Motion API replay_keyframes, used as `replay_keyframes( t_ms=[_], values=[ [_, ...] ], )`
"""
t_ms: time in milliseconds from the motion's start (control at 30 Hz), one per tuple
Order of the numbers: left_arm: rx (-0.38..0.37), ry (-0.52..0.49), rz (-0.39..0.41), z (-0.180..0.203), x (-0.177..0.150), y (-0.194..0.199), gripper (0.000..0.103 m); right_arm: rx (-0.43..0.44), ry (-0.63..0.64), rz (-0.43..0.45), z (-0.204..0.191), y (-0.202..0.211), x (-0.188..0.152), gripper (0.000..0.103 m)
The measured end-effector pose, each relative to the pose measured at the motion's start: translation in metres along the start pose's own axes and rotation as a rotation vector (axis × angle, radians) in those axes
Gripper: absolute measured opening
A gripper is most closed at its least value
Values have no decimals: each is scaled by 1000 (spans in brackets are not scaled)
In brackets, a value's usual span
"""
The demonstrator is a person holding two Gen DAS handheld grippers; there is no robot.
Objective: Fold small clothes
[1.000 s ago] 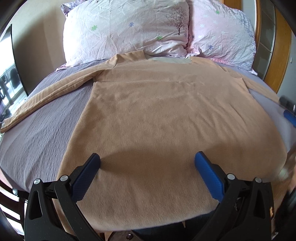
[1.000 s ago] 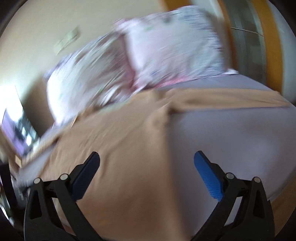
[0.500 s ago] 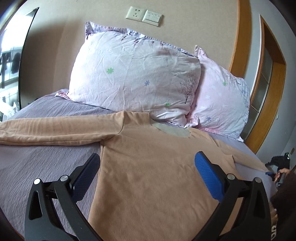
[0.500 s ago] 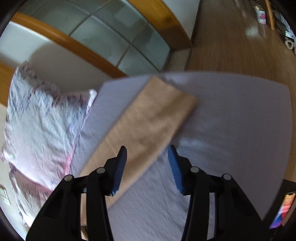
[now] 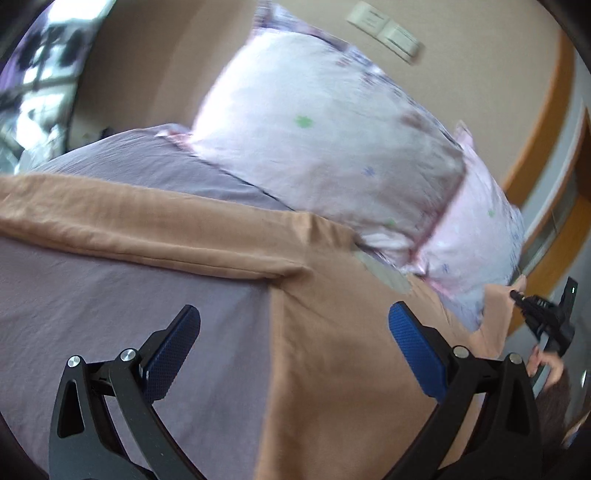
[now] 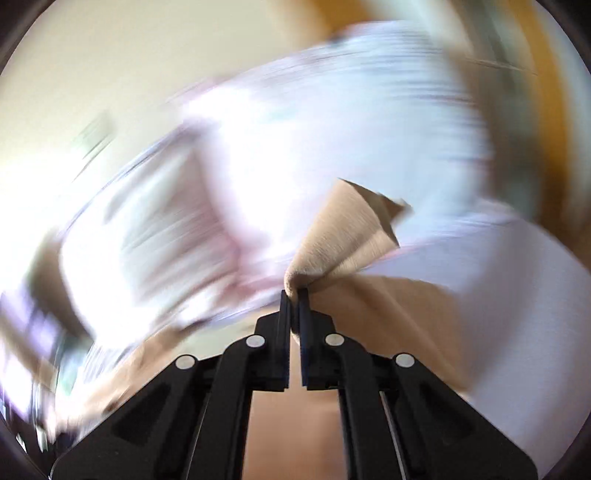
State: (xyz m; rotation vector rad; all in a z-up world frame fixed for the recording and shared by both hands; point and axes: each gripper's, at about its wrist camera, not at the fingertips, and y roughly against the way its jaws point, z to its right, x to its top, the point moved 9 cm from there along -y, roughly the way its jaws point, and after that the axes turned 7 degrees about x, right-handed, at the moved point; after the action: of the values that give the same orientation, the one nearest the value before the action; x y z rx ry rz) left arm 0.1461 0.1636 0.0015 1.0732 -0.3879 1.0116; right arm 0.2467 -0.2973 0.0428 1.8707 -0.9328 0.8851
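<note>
A tan long-sleeved shirt (image 5: 332,350) lies flat on the purple bed sheet (image 5: 110,302), its left sleeve (image 5: 147,229) stretched out to the left. My left gripper (image 5: 293,343) is open and empty, hovering over the shirt's left side near the armpit. My right gripper (image 6: 293,295) is shut on the end of the shirt's right sleeve (image 6: 351,240) and holds it lifted off the bed. It also shows in the left wrist view (image 5: 543,321), at the far right with the sleeve raised. The right wrist view is heavily blurred.
Two pale floral pillows (image 5: 332,140) stand at the head of the bed, just beyond the shirt's collar. A wall with a socket plate (image 5: 388,31) is behind them. A wooden door frame (image 5: 546,129) is at the right.
My right gripper has closed on the end of the right sleeve and lifted it. My left gripper stayed open and swung left over the shirt's left side.
</note>
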Motion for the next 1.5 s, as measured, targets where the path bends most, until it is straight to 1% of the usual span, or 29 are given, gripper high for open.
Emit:
replay_keyframes(
  t_ms=[67, 100, 167, 200, 233, 267, 300, 333, 367, 400, 433, 467, 500, 533, 600, 667, 800, 867, 933, 967, 1000, 1033, 1067, 1100, 1133, 1200, 1300, 1433, 1500],
  values=[
    [26, 111, 6, -32, 13, 9, 102, 134, 99, -115, -76, -45, -40, 4],
    [37, 157, 5, -45, 18, 12, 102, 194, 140, -195, -112, -71, -69, 4],
    [64, 278, -6, -84, 28, 18, 102, 260, 194, -358, -156, -108, -123, 8],
    [73, 317, -7, -98, 31, 20, 102, 297, 208, -476, -177, -125, -158, 10],
    [78, 359, -4, -114, 36, 23, 102, 323, 196, -553, -187, -132, -182, 16],
    [93, 396, -3, -130, 39, 26, 99, 345, 177, -594, -193, -132, -197, 27],
    [108, 424, -2, -144, 42, 28, 94, 365, 163, -600, -196, -126, -204, 33],
    [119, 444, -5, -151, 43, 28, 92, 370, 155, -578, -195, -119, -204, 45],
    [141, 479, -10, -167, 44, 28, 86, 363, 145, -548, -191, -110, -200, 54],
    [155, 503, -15, -175, 44, 27, 84, 362, 129, -514, -185, -100, -193, 59],
    [171, 531, -22, -185, 44, 26, 83, 370, 114, -488, -178, -98, -178, 62],
    [189, 566, -32, -197, 44, 23, 82, 378, 100, -449, -172, -83, -171, 67],
    [195, 582, -35, -203, 43, 22, 76, 381, 92, -417, -167, -68, -164, 71],
    [203, 593, -28, -208, 45, 21, 74, 385, 86, -394, -166, -71, -146, 73],
    [208, 613, -25, -212, 49, 19, 72, 397, 75, -354, -159, -53, -139, 76],
    [220, 646, -20, -218, 53, 17, 70, 414, 66, -341, -156, -50, -134, 77],
    [227, 723, -8, -231, 64, 12, 69, 475, 49, -340, -157, -29, -164, 79],
    [241, 733, -6, -237, 70, 10, 69, 500, 44, -343, -159, -22, -180, 79],
    [272, 719, -12, -240, 74, 7, 65, 519, 52, -342, -161, -13, -193, 79],
    [301, 699, -18, -241, 75, 5, 59, 517, 55, -335, -159, -9, -198, 79],
    [327, 677, -28, -241, 76, 2, 45, 513, 53, -320, -156, -4, -202, 80],
    [341, 659, -43, -240, 75, -2, 35, 511, 49, -307, -151, 0, -205, 80],
    [339, 647, -63, -239, 73, -9, 11, 506, 41, -293, -146, 5, -208, 81],
    [338, 643, -74, -236, 71, -14, 8, 501, 33, -284, -141, 8, -209, 83],
    [354, 625, -66, -232, 72, -15, 8, 494, 24, -272, -136, 12, -211, 83],
    [370, 547, -36, -210, 82, -15, 7, 473, -2, -251, -121, 18, -212, 83],
    [295, 411, -30, -144, 102, -21, 6, 452, -45, -216, -100, 26, -211, 83],
    [104, 151, -60, 2, 112, -38, 6, 422, -81, -155, -77, 40, -204, 83],
    [-10, 13, -96, 83, 95, -47, 6, 401, -98, -128, -64, 48, -200, 83]
  ],
)
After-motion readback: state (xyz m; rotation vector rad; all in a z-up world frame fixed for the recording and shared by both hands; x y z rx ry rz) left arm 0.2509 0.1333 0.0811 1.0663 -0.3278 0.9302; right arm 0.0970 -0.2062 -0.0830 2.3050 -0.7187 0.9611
